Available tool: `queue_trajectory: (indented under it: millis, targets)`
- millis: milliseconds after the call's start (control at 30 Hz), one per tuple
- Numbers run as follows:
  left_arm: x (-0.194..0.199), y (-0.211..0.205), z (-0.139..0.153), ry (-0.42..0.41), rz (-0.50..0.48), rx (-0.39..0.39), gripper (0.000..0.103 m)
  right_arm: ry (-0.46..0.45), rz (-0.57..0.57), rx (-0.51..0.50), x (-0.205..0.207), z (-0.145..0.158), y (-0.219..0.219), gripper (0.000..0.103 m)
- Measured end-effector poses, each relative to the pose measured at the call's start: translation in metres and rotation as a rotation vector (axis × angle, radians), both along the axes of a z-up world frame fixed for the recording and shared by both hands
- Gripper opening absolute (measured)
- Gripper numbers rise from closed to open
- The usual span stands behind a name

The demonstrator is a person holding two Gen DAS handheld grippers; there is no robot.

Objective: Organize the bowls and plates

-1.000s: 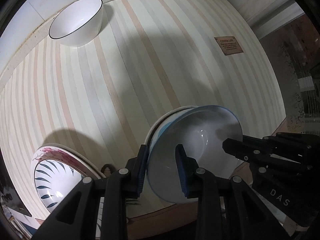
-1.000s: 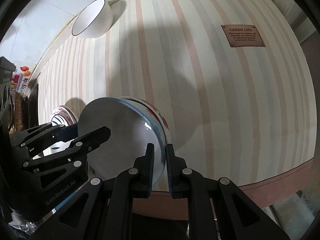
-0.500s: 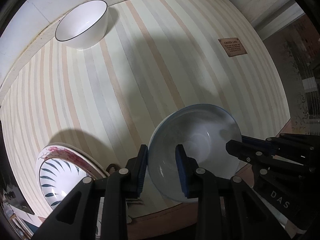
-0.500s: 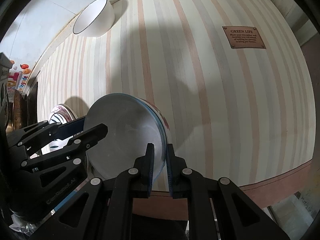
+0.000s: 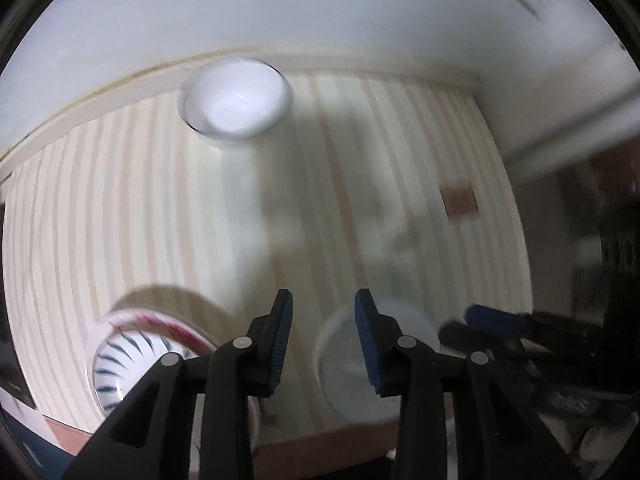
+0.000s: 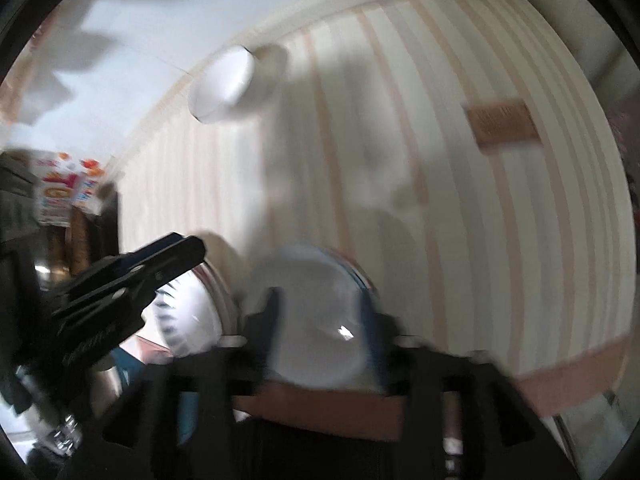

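Note:
Both views are motion-blurred. A pale blue-rimmed bowl [image 5: 376,364] [image 6: 316,320] rests on the striped cloth near the front edge, seemingly nested in another bowl with a red and blue rim [image 6: 362,276]. My left gripper [image 5: 322,340] is open and empty, above and just left of it. My right gripper [image 6: 320,320] is open, its fingers standing either side of the bowl without gripping. A leaf-patterned plate stack [image 5: 132,356] [image 6: 188,324] lies to the left. A white bowl with a dark rim [image 5: 236,100] [image 6: 224,84] stands at the back by the wall.
The striped tablecloth [image 5: 160,220] carries a brown label [image 5: 460,200] [image 6: 504,120] at the right. The table's brown front edge [image 6: 572,364] runs close below the bowl. A white wall [image 5: 320,12] bounds the back. Colourful clutter [image 6: 68,188] sits far left.
Both grippers have opened and let go of the blue-rimmed bowl, which now sits on the table. Both have pulled back and tilted up, so the far white bowl shows nearer the centre.

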State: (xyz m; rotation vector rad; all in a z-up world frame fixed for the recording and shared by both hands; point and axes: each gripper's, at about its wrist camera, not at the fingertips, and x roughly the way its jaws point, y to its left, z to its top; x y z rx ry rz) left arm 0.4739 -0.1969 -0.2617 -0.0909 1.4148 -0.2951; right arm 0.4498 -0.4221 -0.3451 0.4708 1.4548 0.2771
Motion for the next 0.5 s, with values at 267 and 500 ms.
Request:
queue_trajectory:
  millis: [267, 500]
  targets:
    - [0.104, 0.081, -0.025, 0.005, 0.247, 0.029, 0.030, -0.113, 0.048, -0.009, 0.117, 0.000, 0.041, 0.062]
    - [0.168, 0.105, -0.081, 0.118, 0.293, -0.041, 0.030, -0.102, 0.041, -0.049, 0.209, -0.042, 0.081, 0.054]
